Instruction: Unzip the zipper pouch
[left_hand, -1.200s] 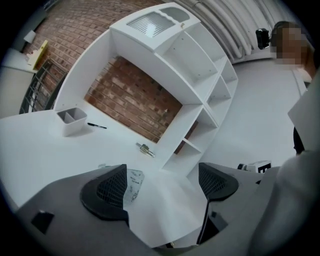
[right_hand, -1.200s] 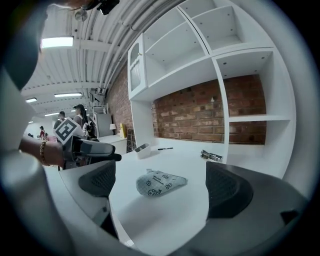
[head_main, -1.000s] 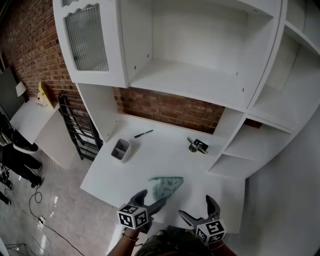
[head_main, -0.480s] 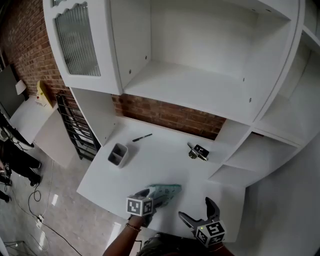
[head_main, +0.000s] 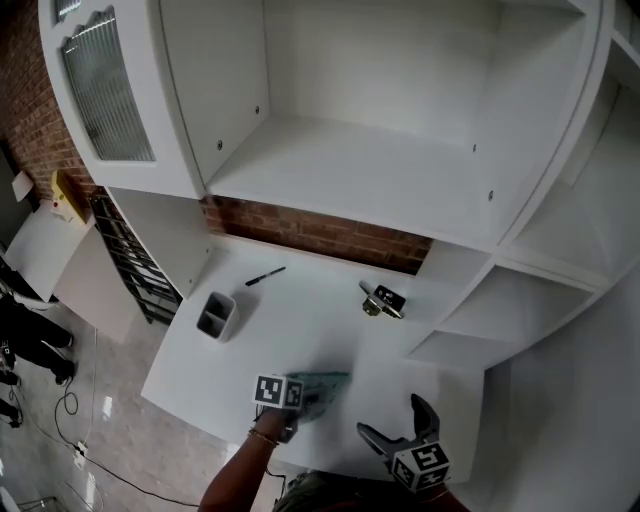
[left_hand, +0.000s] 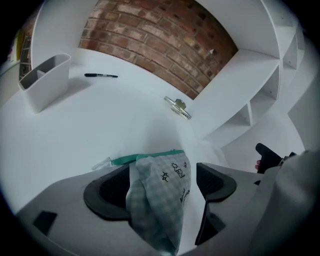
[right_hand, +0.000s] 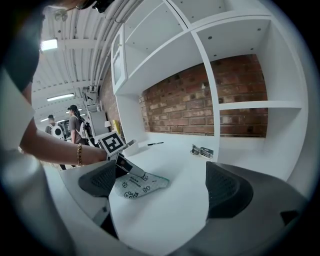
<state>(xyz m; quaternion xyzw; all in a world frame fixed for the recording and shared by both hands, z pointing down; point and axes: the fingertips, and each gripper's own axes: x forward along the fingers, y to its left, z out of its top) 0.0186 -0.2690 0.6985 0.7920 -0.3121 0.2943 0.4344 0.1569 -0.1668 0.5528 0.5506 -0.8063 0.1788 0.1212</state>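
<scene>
Down and forward since a second ago, the left gripper (left_hand: 159, 181) now sits low over the zipper pouch (head_main: 324, 383) near the front edge of the white desk (head_main: 300, 330). Its jaws stand well apart around the bunched checked fabric: the left pad touches the cloth and the right pad is clear of it, so nothing is clamped. The pouch's green zipper edge (left_hand: 145, 158) lies at its far end, flat on the desk. The right gripper (head_main: 392, 417) has kept to the near right, jaws wide and empty, apart from the pouch. Farther back a grey divided bin (head_main: 215, 316) stands at the left and a small metal item (head_main: 381, 300) lies at the right. A black pen (head_main: 265, 276) lies just before the brick wall (head_main: 300, 228), under white shelves (head_main: 340, 170)
</scene>
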